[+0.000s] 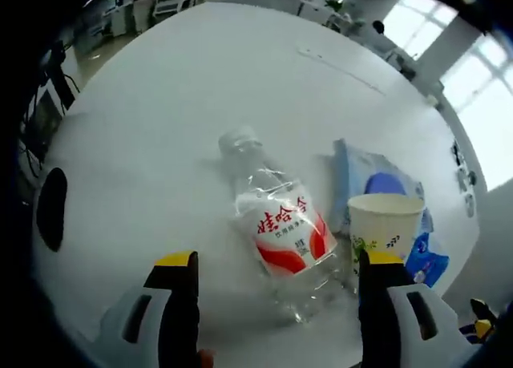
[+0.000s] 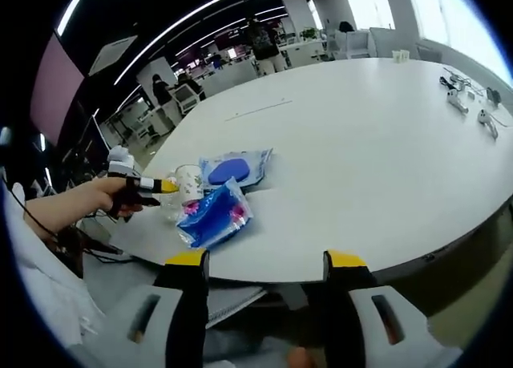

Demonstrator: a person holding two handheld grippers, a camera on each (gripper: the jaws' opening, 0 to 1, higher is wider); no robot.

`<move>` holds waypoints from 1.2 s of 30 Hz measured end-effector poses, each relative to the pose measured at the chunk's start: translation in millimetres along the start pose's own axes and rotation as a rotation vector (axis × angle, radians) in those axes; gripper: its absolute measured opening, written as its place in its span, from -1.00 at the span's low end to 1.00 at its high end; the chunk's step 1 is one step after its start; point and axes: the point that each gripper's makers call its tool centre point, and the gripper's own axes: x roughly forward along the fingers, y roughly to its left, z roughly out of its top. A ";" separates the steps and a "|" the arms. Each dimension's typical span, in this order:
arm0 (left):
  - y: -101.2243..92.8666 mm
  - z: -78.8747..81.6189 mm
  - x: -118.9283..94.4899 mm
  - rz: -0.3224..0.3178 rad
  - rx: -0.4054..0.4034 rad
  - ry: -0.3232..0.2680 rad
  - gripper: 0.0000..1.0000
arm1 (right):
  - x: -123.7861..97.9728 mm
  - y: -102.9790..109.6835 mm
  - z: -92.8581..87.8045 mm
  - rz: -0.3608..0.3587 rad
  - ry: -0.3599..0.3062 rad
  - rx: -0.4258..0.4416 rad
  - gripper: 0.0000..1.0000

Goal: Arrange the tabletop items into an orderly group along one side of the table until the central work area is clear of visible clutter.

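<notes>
A clear plastic bottle [image 1: 280, 232] with a red and white label lies on its side on the white table [image 1: 176, 103]. My left gripper [image 1: 276, 260] is open, its yellow-tipped jaws standing on either side of the bottle's lower half. A white paper cup [image 1: 386, 222] stands upright just right of the bottle, by the right jaw. Behind the cup lies a pale blue pouch [image 1: 370, 171], and a darker blue packet [image 1: 426, 260] lies to its right. My right gripper [image 2: 267, 260] is open and empty, off the table's edge. From there I see the cup [image 2: 190, 184], pouch [image 2: 232, 169] and packet [image 2: 212, 216].
A hand holds the left gripper [image 2: 132, 188] at the table's left end. A dark oval shape [image 1: 52, 208] sits at the table's left rim. Small tools [image 2: 469, 103] lie on the far right of the table [image 2: 361, 143]. People and chairs stand beyond it.
</notes>
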 end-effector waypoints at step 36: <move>0.0 6.4 5.4 -0.103 -0.105 -0.071 -0.30 | 16.8 8.6 6.6 0.020 0.003 -0.006 0.07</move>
